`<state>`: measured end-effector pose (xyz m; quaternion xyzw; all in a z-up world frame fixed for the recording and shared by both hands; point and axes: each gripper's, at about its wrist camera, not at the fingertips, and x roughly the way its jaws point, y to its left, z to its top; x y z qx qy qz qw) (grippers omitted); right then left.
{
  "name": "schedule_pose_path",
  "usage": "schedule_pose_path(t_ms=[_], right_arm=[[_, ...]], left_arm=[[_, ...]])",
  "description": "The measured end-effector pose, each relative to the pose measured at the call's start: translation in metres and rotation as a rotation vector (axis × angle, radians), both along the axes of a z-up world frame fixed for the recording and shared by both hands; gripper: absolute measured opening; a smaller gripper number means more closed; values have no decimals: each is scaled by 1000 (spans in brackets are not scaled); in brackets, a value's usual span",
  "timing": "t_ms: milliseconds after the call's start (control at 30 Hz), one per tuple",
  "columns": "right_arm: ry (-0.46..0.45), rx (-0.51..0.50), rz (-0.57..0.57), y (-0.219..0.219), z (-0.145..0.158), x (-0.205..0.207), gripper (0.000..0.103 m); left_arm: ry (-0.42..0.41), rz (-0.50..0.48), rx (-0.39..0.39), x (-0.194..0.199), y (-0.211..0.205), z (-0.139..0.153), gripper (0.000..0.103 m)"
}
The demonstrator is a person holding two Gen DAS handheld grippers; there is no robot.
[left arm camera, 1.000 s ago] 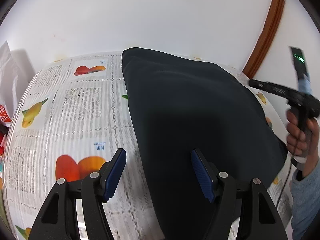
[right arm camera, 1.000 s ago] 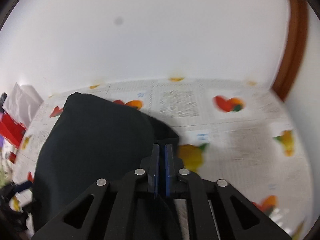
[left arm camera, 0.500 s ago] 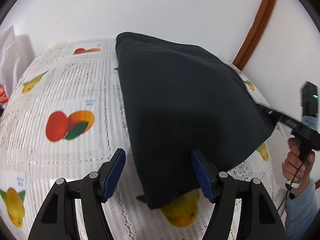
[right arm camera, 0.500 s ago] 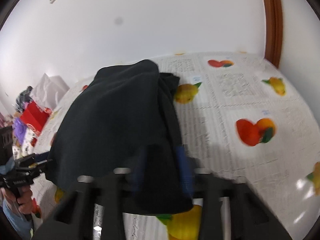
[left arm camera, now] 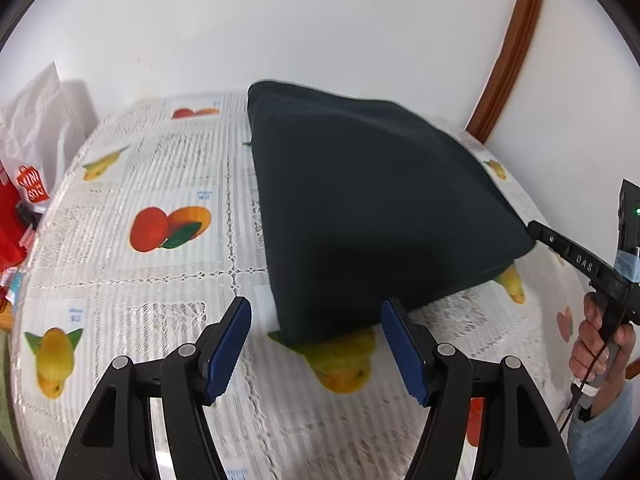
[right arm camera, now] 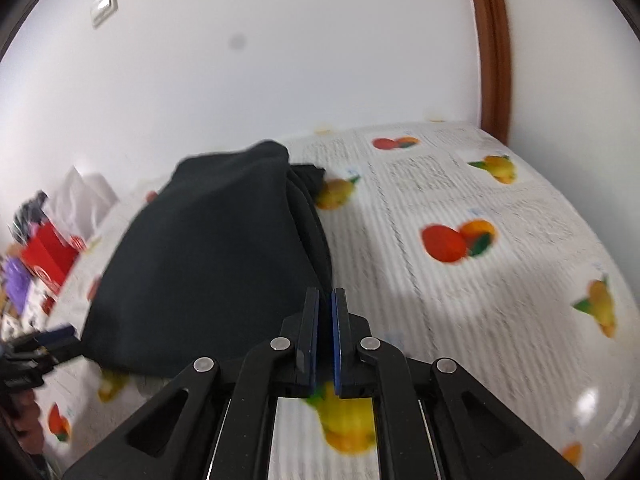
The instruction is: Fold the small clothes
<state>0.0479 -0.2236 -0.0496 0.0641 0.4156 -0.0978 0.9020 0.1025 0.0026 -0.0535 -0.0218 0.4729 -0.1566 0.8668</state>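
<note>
On the far left of the left wrist view, a white bag (left arm camera: 38,120) and a red bag (left arm camera: 16,216) stand at the table's edge. Next comes the fruit-print cloth (left arm camera: 160,184) covering the table. The left gripper (left arm camera: 316,344) hangs above it with its blue pads set wide apart; they hold nothing and touch nothing, and the near corner of the garment (left arm camera: 360,208) shows just beyond the gap between them. That dark garment lies folded on the cloth, running from the middle of the table toward the right edge. At its right corner the tip of the right gripper (left arm camera: 534,230) meets the fabric, though whether it pinches the cloth cannot be told from here. A hand (left arm camera: 600,344) in a blue sleeve (left arm camera: 600,432) holds that tool's grip.

From the right wrist view, the garment (right arm camera: 208,256) lies left of centre, with its folded layers showing along its right edge. The right gripper (right arm camera: 325,304) has its pads drawn almost together, leaving a thin slit with nothing in it. Its tips sit beside the garment's right edge, over the cloth (right arm camera: 460,300).
</note>
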Motion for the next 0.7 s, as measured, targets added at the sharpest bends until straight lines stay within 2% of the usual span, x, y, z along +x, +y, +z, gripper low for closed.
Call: schedule_pose_path(t_ms=[167,233,267,300,333,400,533,633,700], right_arm=[[28,-105,11,24,37,-29,9],[9,-106,22,35,56,-45,28],[1,-111,21,40,63,-51,52],[-18,-115,18,45,73,-61,71],[-35,-119,11,49,80,-67,75],[-60,-131,-11,55,93,-80,79],[-49,-129,-34,62,108,-100,84],[-48,-155,-59,65,113,-115,90],[-39,-176,-73,67,114,-124,95]], left_arm=[[-46,-8,2,-26,-10,28,66],[-70,4,16,-38,-13,40,66],[-82,11,22,-44,-16,46,68],[-92,15,23,-51,-16,52,69],[-105,19,24,-59,-17,59,71],[-127,31,25,-69,-18,68,73],[-164,66,30,-91,-17,85,81],[-183,83,54,-102,-18,91,87],[-195,95,72,-111,-18,95,88]])
